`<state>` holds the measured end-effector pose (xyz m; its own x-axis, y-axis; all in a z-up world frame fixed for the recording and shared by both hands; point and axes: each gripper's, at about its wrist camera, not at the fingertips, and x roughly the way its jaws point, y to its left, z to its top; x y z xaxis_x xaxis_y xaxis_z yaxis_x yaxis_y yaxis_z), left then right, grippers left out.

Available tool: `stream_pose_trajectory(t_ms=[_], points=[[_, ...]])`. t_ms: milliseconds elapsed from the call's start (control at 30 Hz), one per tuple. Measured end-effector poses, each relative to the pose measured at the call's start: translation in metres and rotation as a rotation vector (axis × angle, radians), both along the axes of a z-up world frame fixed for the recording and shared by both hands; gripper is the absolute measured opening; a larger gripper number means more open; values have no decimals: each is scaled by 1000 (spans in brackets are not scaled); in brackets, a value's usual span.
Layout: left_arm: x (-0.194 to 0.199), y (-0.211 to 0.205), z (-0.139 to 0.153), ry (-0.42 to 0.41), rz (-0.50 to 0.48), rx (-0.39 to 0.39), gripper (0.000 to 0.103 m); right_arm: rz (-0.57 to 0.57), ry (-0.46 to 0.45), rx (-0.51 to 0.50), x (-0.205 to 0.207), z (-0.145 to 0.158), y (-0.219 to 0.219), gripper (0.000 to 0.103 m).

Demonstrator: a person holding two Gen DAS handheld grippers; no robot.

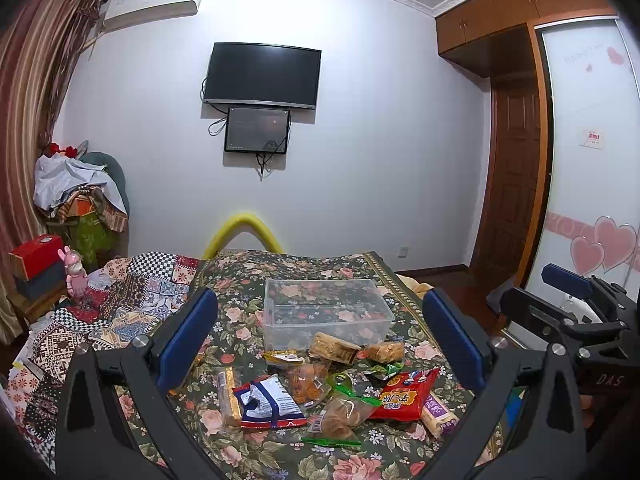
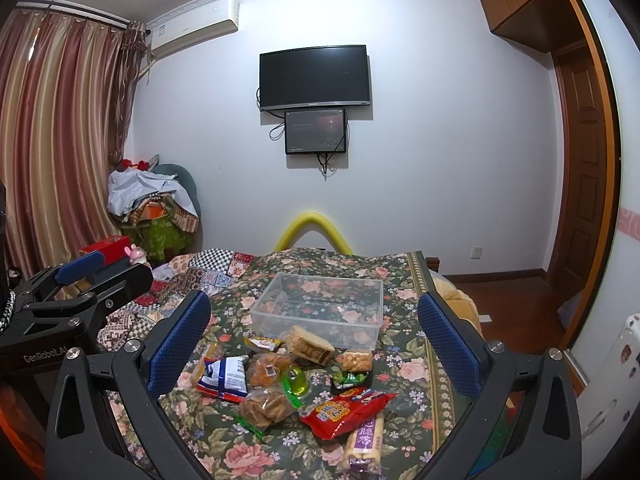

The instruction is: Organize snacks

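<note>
Left gripper [image 1: 320, 344]: you held its blue pads spread wide, nothing between them, over the near snack pile.
Snacks: blue-and-white packet [image 1: 266, 402] lay left, red packet [image 1: 406, 394] right, purple-labelled wafer pack [image 2: 362, 446] nearest right.
Clear plastic bin [image 1: 326, 312]: sat just beyond the pile on the floral cloth [image 1: 256, 452], empty.
Right gripper [image 2: 314, 342]: your fingers stood apart, gripping nothing.

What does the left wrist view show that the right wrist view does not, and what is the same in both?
Only the left wrist view shows the wardrobe door with pink hearts and the whole pink rabbit toy. Only the right wrist view shows the wide striped curtain and a white appliance. Both show the empty clear box, the snacks before it, the TV, and open fingers.
</note>
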<state>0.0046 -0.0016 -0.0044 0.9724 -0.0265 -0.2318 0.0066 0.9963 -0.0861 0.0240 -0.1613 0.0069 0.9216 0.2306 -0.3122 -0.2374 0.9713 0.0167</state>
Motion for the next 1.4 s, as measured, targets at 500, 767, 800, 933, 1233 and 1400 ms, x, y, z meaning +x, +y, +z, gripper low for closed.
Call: stream_pose_trajectory(t_ms=[500, 767, 800, 933, 1233, 1400], points=[[1, -1, -1, 4, 0, -1, 103, -1, 0, 2, 0, 0, -1, 103], [2, -2, -3, 18, -3, 0, 103, -4, 7, 9, 1, -2, 1, 103], [3, -2, -3, 22, -2, 2, 103, -6, 9, 9, 1, -3, 0, 103], [8, -3, -7, 48, -18, 11, 103, -19, 25, 7, 5, -10, -4, 103], [38, -6, -36, 156, -60, 10, 103, -87, 131, -26, 26, -46, -30, 103], [62, -6, -63, 251, -74, -4, 103, -116, 218, -51, 36, -75, -48, 103]])
